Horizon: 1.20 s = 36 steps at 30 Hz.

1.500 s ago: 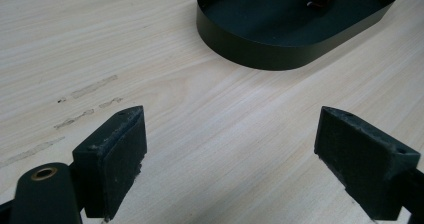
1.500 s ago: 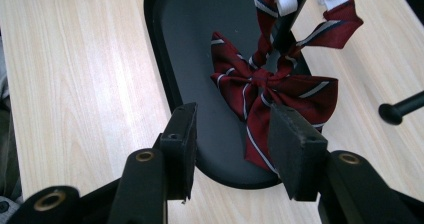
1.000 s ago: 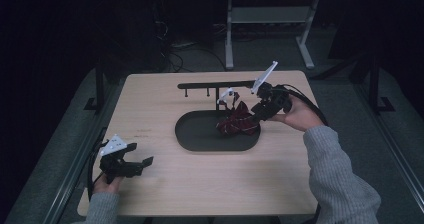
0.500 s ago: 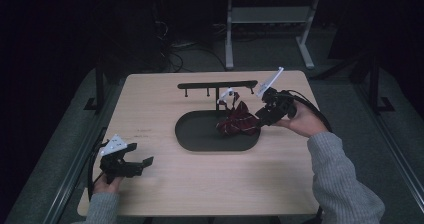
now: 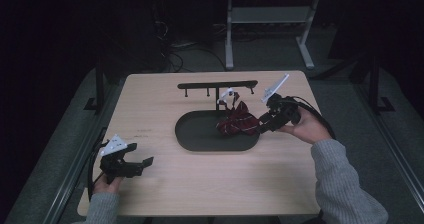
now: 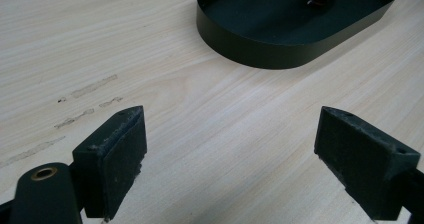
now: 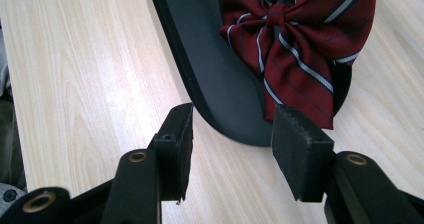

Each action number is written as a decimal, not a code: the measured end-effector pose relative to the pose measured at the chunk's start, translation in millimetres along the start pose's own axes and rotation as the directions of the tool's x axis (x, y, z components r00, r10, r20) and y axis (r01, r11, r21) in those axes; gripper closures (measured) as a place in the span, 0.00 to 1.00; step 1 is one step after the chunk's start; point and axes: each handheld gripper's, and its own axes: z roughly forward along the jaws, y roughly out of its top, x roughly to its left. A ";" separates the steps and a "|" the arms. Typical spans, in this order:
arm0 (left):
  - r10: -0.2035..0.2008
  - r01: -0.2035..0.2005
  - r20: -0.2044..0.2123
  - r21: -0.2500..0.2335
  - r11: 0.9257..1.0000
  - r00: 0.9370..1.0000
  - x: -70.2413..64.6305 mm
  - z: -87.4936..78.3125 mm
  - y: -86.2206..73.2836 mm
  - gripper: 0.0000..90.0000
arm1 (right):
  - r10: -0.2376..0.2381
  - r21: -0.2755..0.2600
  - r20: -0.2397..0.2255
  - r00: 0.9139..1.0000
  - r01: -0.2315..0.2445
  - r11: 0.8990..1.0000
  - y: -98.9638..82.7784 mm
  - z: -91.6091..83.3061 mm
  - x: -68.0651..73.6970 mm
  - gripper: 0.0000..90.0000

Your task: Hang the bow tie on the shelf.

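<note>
A: Where is the striped bow (image 7: 295, 39)?

B: On the dark tray (image 5: 200, 134), at its right end. Your right claw (image 5: 262, 125), just opening, is released beside it; your left claw (image 5: 140, 164) rests released on the counter (image 5: 165, 99).

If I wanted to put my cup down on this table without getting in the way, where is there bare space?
Bare wood lies between the left gripper and the black tray, along the near edge of the table, and at the far left corner beyond the black rack. It is crowded at the tray's right end, where the striped bow and the open right gripper meet.
</note>
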 end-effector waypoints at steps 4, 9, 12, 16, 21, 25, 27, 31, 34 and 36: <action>0.000 0.000 0.000 0.000 1.000 1.000 0.0 0.1 0.0 0.14 | 0.010 -0.002 0.001 1.000 -0.010 1.000 -5.8 -0.1 0.0 0.56; 0.000 0.000 -0.001 -0.001 1.000 1.000 0.1 0.0 0.0 0.14 | 0.022 -0.005 0.002 1.000 -0.022 1.000 -12.9 -0.4 -0.1 0.55; 0.000 0.000 -0.001 -0.001 1.000 1.000 0.0 -0.1 -0.1 0.14 | 0.029 -0.008 0.004 1.000 -0.029 1.000 -17.3 0.0 0.4 0.55; 0.001 -0.001 -0.001 -0.001 1.000 1.000 -0.4 -0.1 0.1 0.14 | 0.039 -0.006 0.004 0.999 -0.039 0.999 -23.3 0.5 0.8 0.55; 0.008 -0.008 -0.001 0.004 1.000 1.000 -0.6 0.8 0.3 0.14 | 0.046 -0.008 0.004 0.999 -0.046 0.999 -33.5 1.7 2.2 0.54; 0.009 -0.009 -0.001 0.003 1.000 1.000 -0.8 0.9 0.3 0.14 | 0.060 -0.003 0.002 0.998 -0.060 0.998 -41.2 2.2 3.3 0.54; 0.008 -0.008 -0.001 0.004 1.000 1.000 -0.9 1.2 0.2 0.14 | 0.067 -0.009 0.002 0.998 -0.067 0.998 -45.6 2.6 3.3 0.54; 0.008 -0.008 -0.001 0.004 1.000 1.000 -1.0 1.2 0.1 0.15 | 0.078 -0.012 0.003 0.997 -0.078 0.997 -53.2 2.4 3.5 0.54; 0.008 -0.008 -0.001 0.004 1.000 1.000 -1.1 1.3 0.1 0.14 | 0.093 -0.015 0.002 0.996 -0.093 0.996 -57.7 0.9 4.8 0.54; 0.008 -0.008 -0.002 0.004 1.000 1.000 -1.2 1.3 0.1 0.14 | 0.091 -0.022 0.003 0.996 -0.090 0.996 -61.2 1.1 4.5 0.54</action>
